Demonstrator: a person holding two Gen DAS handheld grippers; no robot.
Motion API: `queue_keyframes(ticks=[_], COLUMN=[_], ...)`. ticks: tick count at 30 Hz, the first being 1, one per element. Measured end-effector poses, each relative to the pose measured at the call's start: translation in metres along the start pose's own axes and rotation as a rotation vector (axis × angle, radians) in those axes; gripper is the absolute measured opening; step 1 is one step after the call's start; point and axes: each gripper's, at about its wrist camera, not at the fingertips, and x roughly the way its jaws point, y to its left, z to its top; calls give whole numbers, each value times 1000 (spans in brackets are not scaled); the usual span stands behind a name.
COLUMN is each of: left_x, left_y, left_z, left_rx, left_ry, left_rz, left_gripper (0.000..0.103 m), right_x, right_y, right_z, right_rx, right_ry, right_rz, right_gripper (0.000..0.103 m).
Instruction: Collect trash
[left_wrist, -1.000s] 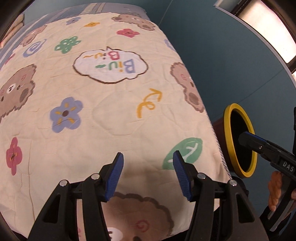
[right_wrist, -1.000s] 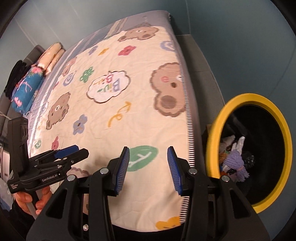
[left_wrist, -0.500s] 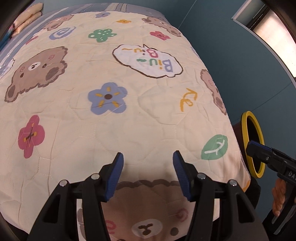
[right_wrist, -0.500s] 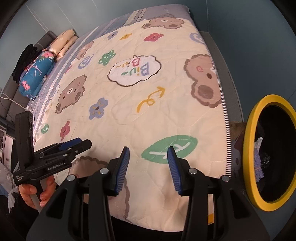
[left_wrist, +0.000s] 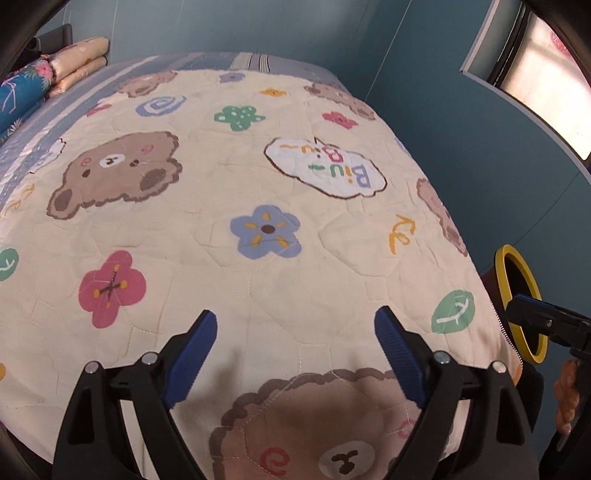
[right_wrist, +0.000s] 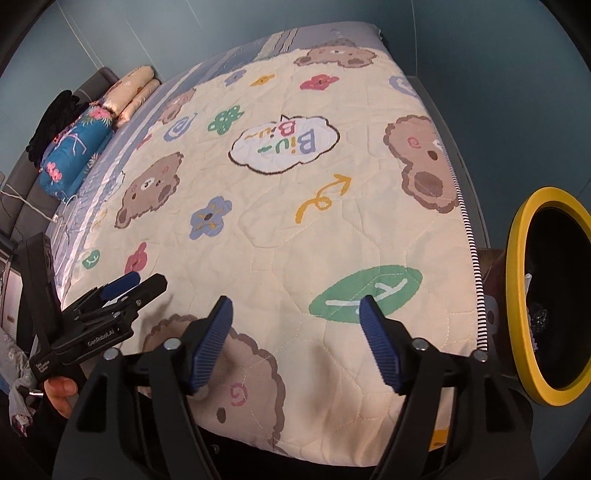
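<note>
A bin with a yellow rim (right_wrist: 517, 295) stands at the right edge of the bed; it also shows in the left wrist view (left_wrist: 506, 280). Some trash (right_wrist: 537, 317) lies dimly inside it. My left gripper (left_wrist: 295, 328) is open and empty above the near end of the cream quilt (left_wrist: 229, 192). My right gripper (right_wrist: 295, 314) is open and empty above the quilt's near right part (right_wrist: 280, 229), left of the bin. Each gripper shows in the other's view: the left (right_wrist: 133, 284), the right (left_wrist: 524, 306). I see no loose trash on the quilt.
The quilt has bears, flowers and a "Biu Biu" cloud. Folded bedding and a blue floral pillow (right_wrist: 74, 155) lie at the far left head of the bed. Blue walls surround the bed; a window (left_wrist: 546, 81) is at the upper right.
Both grippers have pulled back from the bin and swung left toward the bed. The bin has slid to the right edge of both views. Both jaws are wider apart.
</note>
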Motion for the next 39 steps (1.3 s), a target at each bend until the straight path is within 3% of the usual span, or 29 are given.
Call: queue_keyframes(ticks=[4,8,21,26,30,39], left_x=[-12,-29,-102,-127,-138,-154], left_y=[2,5,-17,-26,-28,-27], left_z=[0,0,-6,-14,-20,-25], left_rx=[-5,-19,89,105,103,88], left_ry=[-65,-139,-414,-507,-552,-599], left_rz=[18,33,104,89,94,71], left_gripper=[91,95,95,95,95,95], right_x=[-7,-21,-60,-76,-89,-107], right_y=[3,7,23,34,46,52], right_z=[-1,-2,-13,-21,-34,-48], right_rx=[5,6,-17,-32,-56,-66], right_ry=[-55,-154,-373,-460,-580,-697], right_rz=[-1,11,10,-47,-149,-205], right_gripper=[88,95,95,95,95,95])
